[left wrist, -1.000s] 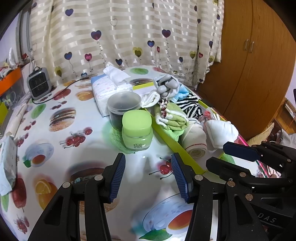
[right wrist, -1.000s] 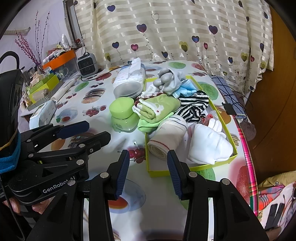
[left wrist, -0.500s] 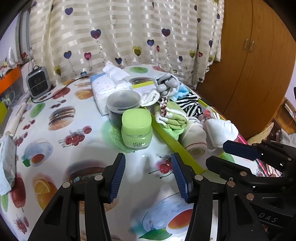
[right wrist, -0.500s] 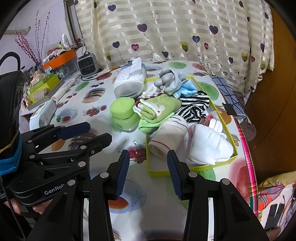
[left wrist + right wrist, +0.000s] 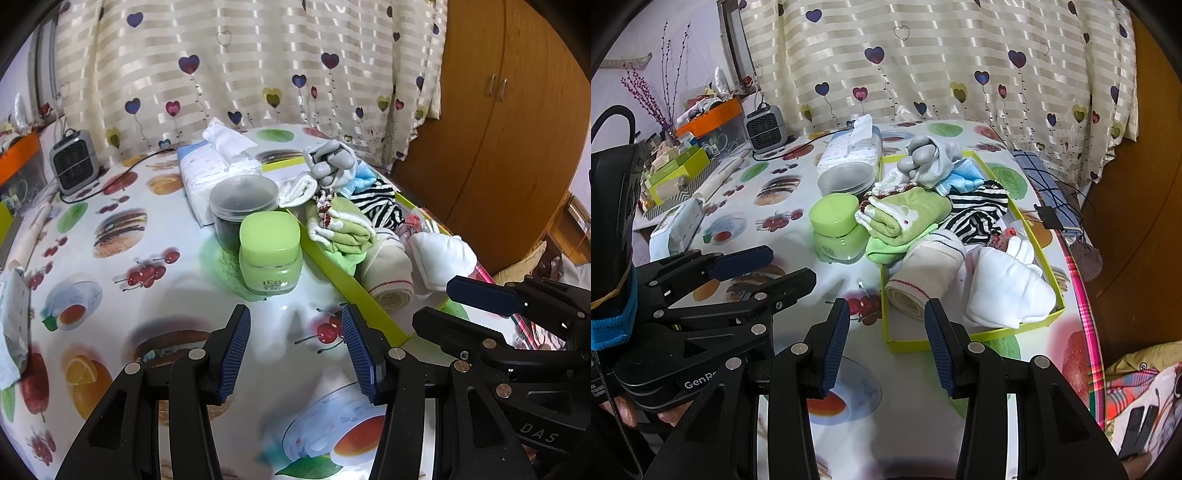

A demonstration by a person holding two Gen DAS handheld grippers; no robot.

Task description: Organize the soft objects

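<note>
Yellow-green box [image 5: 1049, 273] on counter [image 5: 783, 221], crowded: white sock bundle [image 5: 1008, 291], striped [image 5: 979, 218], green [image 5: 908, 214]. Both tools, left [image 5: 293, 350] and right [image 5: 884, 343], wide, empty. Right view alone shows checked cloth [image 5: 1045, 184].

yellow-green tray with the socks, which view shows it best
The right wrist view: the whole yellow-green tray shows from above, all four walls and its contents. The left wrist view gives only its near side wall edge-on, with the far part hidden behind the piled socks.
</note>
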